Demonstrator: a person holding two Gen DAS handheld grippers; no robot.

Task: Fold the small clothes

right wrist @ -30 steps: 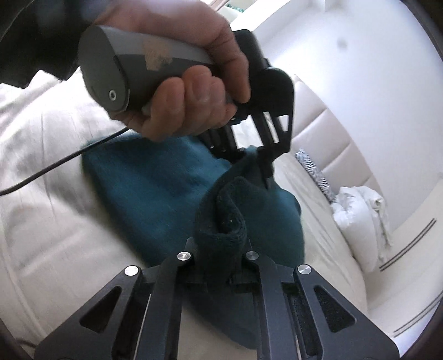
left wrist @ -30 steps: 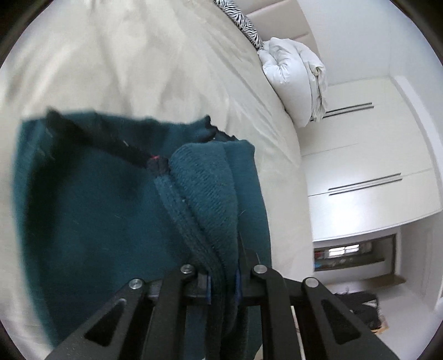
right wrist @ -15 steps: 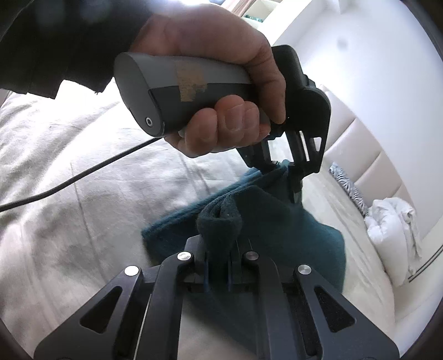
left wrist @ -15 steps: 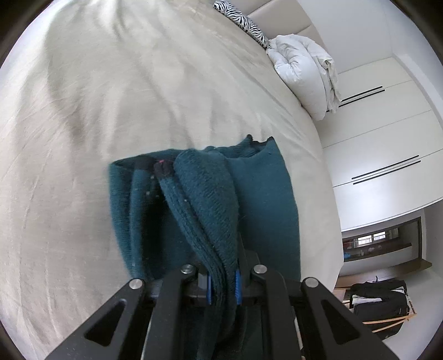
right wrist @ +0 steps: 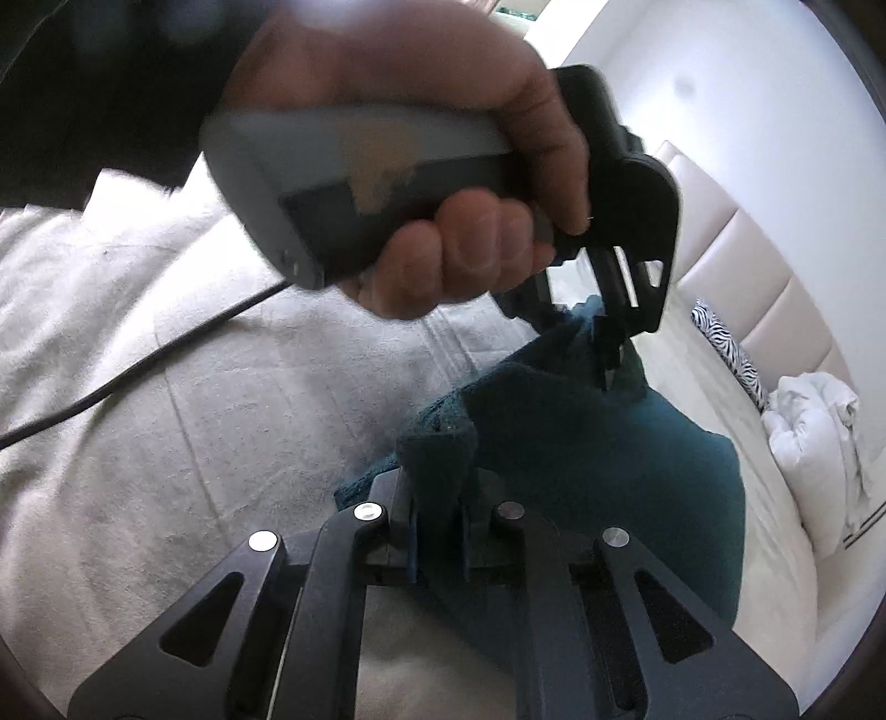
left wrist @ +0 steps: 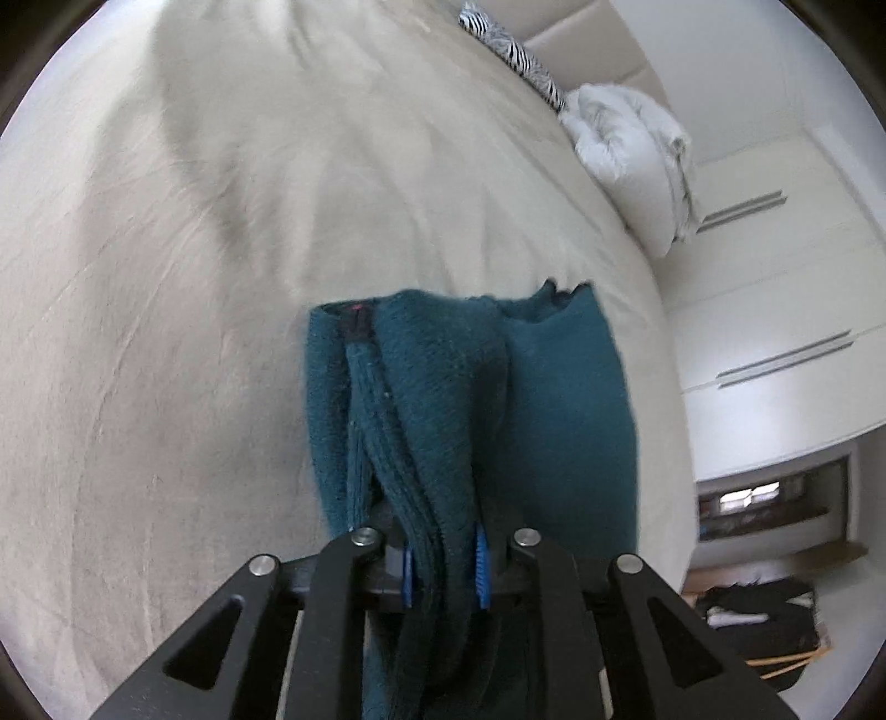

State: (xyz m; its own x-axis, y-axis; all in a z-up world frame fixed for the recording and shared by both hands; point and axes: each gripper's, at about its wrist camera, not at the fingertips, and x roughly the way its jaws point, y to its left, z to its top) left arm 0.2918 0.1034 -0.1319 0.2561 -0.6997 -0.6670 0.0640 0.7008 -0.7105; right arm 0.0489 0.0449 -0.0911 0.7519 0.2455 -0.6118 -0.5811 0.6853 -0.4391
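Observation:
A teal knit sweater [left wrist: 554, 415] lies folded on the beige bed [left wrist: 221, 277], with its near edge lifted. My left gripper [left wrist: 443, 559] has a thick bunch of that edge between its blue pads, and its jaws are opening. The right wrist view shows the same sweater [right wrist: 609, 471] with another bunched part of it between the pads of my right gripper [right wrist: 437, 548], whose jaws are also opening. A hand [right wrist: 443, 166] holds the left gripper [right wrist: 603, 354] just above and beyond the right one, its fingers down in the cloth.
A white duvet [left wrist: 631, 160] and a zebra-print pillow [left wrist: 515, 50] lie at the head of the bed. White wardrobe doors [left wrist: 775, 310] stand to the right, with dark clothes [left wrist: 758, 615] on the floor. A black cable [right wrist: 138, 365] trails over the bed.
Both grippers carried the sweater's edge across the bed and lower, folding it into a narrower stack. The gap between each pair of pads has widened slightly.

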